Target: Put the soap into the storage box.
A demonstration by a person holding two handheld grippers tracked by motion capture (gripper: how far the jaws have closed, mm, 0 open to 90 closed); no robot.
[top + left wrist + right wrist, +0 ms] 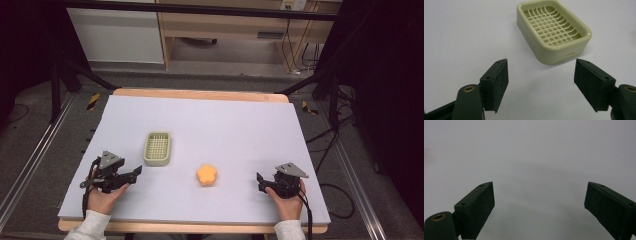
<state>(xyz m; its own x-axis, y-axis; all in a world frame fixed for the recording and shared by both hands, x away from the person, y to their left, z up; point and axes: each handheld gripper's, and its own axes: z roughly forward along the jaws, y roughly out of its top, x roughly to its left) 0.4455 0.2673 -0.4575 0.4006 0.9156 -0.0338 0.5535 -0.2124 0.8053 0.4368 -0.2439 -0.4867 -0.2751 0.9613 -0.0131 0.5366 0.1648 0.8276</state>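
Left tool (136,172) and right tool (260,180) rest released on the tabletop (225,125) in my high view, the orange soap (206,175) between them, the soap dish (157,148) just beyond the left tool. Left gripper view: jaws spread, soap dish (554,30) ahead, untouched. Right gripper view: jaws spread over bare tabletop (536,157).

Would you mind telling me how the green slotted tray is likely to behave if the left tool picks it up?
The green tray looks like rigid moulded plastic, so it should probably keep its shape when squeezed. Its glossy, rounded walls might slip between the pads. It sits flat and low on the table, so it seems unlikely to roll or tip. The grid floor suggests it is light.
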